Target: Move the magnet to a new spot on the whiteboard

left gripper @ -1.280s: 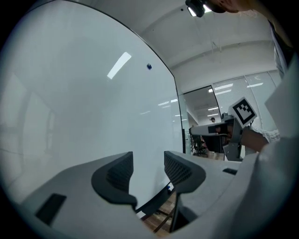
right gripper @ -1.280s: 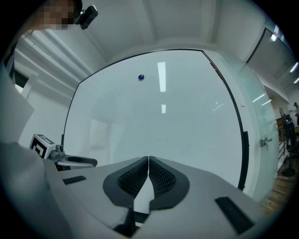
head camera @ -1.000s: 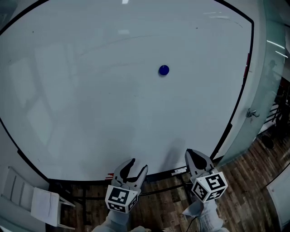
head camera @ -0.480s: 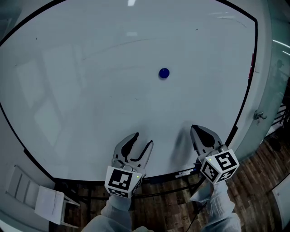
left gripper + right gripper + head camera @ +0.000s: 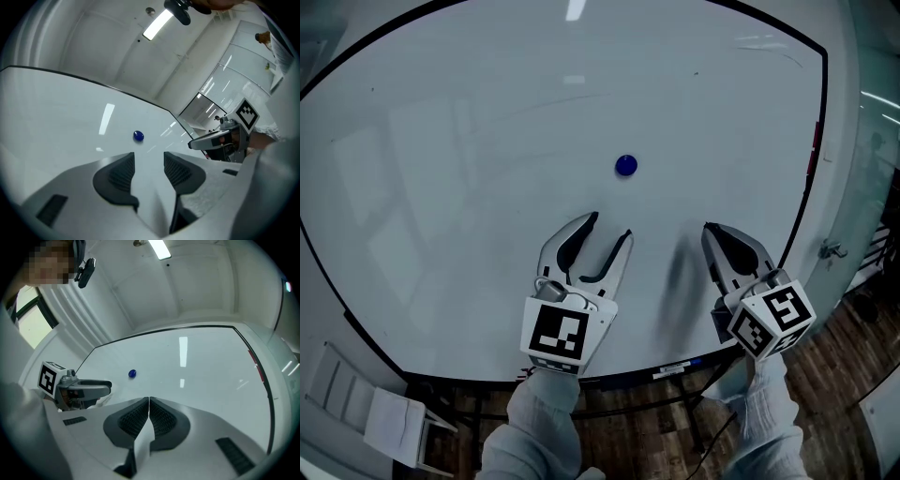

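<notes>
A small round blue magnet (image 5: 625, 166) sticks to the whiteboard (image 5: 450, 187) a little right of its middle. It also shows in the left gripper view as the magnet (image 5: 138, 136) and in the right gripper view as the magnet (image 5: 132, 373). My left gripper (image 5: 609, 227) is just below the magnet and apart from it. Its jaws are open with nothing between them and have just been closing a little. My right gripper (image 5: 713, 230) is lower right of the magnet, jaws shut and empty. Straight ahead of the left gripper (image 5: 149, 161) lies the magnet. The right gripper (image 5: 149, 403) has it ahead to the left.
A black frame (image 5: 795, 225) rims the whiteboard, with a red marker (image 5: 814, 141) on its right edge. To the right is a glass wall with a metal handle (image 5: 832, 249). Below are a wooden floor (image 5: 834, 375) and a white stand (image 5: 384, 422) at lower left.
Both grippers have risen up the board toward the magnet, the left one furthest. The magnet has kept its place on the board.
</notes>
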`<state>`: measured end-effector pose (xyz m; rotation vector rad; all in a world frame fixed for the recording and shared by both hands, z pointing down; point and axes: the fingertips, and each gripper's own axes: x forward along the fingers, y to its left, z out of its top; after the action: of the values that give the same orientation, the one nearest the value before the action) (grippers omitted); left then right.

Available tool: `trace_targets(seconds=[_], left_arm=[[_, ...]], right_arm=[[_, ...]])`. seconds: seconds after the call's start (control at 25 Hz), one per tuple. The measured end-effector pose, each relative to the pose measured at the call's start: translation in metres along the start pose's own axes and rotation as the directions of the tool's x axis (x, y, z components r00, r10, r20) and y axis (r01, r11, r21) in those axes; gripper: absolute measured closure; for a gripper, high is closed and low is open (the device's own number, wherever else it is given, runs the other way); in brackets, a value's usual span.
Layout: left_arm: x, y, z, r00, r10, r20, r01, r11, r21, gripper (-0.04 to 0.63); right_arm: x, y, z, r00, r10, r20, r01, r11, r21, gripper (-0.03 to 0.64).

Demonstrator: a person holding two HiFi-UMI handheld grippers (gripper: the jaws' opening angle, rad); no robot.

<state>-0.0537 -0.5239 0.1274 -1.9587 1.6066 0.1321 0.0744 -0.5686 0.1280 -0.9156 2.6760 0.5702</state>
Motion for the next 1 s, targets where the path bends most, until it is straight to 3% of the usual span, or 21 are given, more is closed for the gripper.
trace_targets(seconds=[0.28,0.52,0.84,1.0], left_arm=[[0.036,0.009,0.033,0.998,0.044,0.034,-0.050,0.979,0.196,0.396],[0.055,0.013,0.050,0.996,0.072,0.051,-0.083,0.960,0.268,0.397],[0.071,0.014,0.044,0.987,0.161,-0.006,-0.142,0.885,0.444,0.425],[0.073,0.020,0.041,0.978,0.205,-0.028,-0.169,0.873,0.457,0.454]], right_arm=[[0.006,-0.018,0.022,1.000,-0.002,0.021,0.003,0.999,-0.047,0.589],[0.010,-0.028,0.019,1.000,-0.016,0.019,0.016,0.999,-0.037,0.589],[0.004,-0.036,0.014,0.999,-0.033,0.011,0.034,0.999,-0.038,0.589],[0.003,-0.037,0.012,0.999,-0.036,0.007,0.036,0.999,-0.038,0.589]])
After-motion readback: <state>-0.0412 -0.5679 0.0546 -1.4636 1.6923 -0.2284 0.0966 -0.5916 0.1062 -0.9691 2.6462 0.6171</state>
